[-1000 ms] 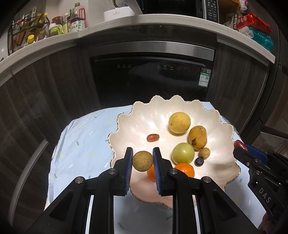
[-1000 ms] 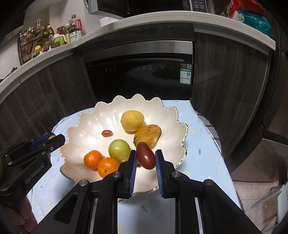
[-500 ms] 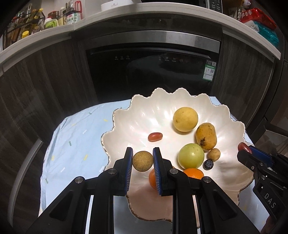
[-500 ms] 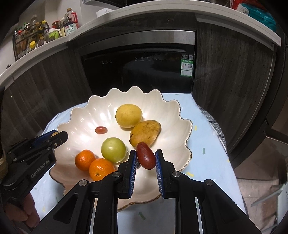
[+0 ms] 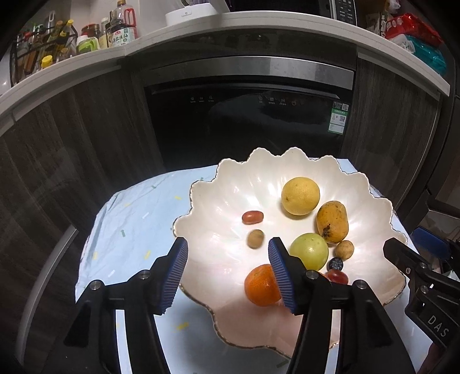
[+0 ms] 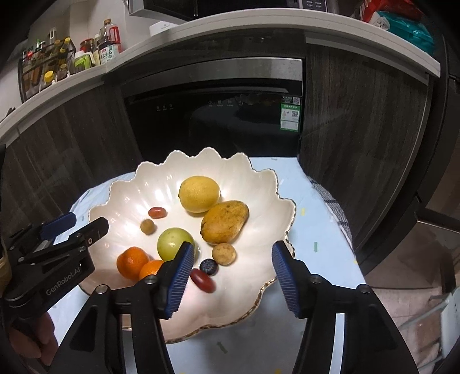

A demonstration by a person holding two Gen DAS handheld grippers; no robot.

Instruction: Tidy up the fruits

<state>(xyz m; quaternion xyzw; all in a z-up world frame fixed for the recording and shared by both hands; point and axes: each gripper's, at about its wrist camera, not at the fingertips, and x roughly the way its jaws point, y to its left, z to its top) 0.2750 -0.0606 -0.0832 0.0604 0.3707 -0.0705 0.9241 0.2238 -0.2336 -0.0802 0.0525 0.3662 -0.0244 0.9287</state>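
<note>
Fruits (image 5: 300,196) in bowl (image 5: 230,178); both grippers (image 5: 227,259) (image 6: 233,263) opening, empty

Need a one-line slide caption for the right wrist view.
Right gripper opening above the scalloped bowl, a dark red fruit lying loose inside.

Black dishwasher (image 5: 247,115) under white counter (image 5: 258,23); sauce bottles (image 5: 120,28) left; snack packets (image 5: 414,37) right.

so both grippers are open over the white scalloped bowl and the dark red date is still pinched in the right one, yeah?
Not quite: the dark red date is not pinched. The right wrist view shows it lying in the white scalloped bowl, and the right gripper is opening with nothing between its jaws. The left gripper is opening over the bowl too.
</note>
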